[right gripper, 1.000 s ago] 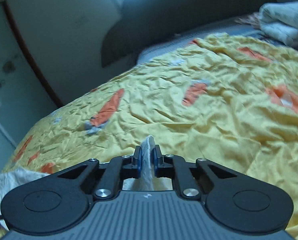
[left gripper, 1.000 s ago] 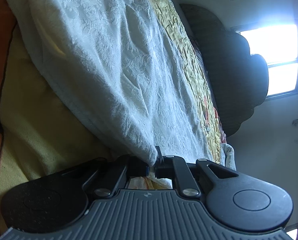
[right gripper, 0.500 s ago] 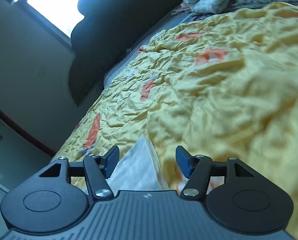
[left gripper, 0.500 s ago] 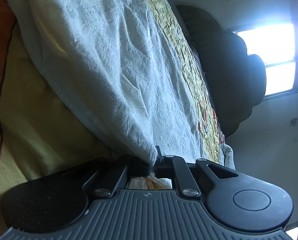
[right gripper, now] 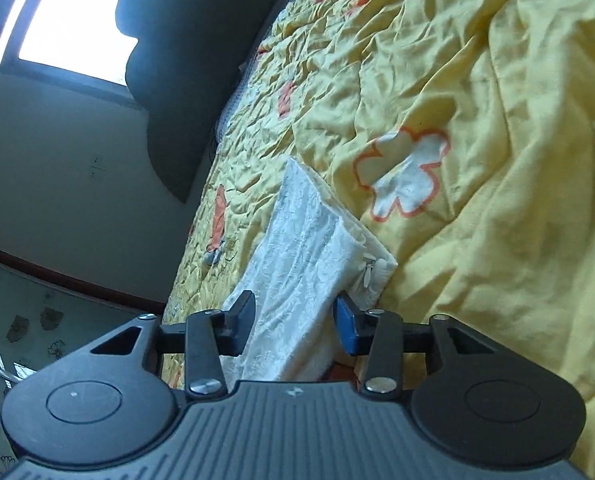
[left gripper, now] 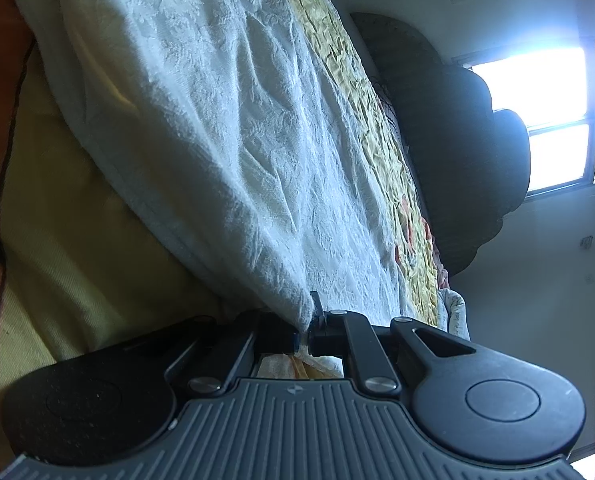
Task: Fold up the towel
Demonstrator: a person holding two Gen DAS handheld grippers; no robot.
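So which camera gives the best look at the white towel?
The left wrist view: the towel fills it, stretched from the shut left gripper. The right wrist view shows only a folded end between open fingers.

We're seeing the towel [right gripper: 297, 276] lying on the bedspread [right gripper: 477, 140], its near end sitting between the right gripper [right gripper: 295, 318] fingers, headboard [right gripper: 185, 60] standing at the far end below the window [right gripper: 65, 20].

A crumpled yellow bedspread [right gripper: 477, 128] with orange flowers covers the bed, its dark headboard [right gripper: 185, 64] beneath a bright window [right gripper: 69, 28].
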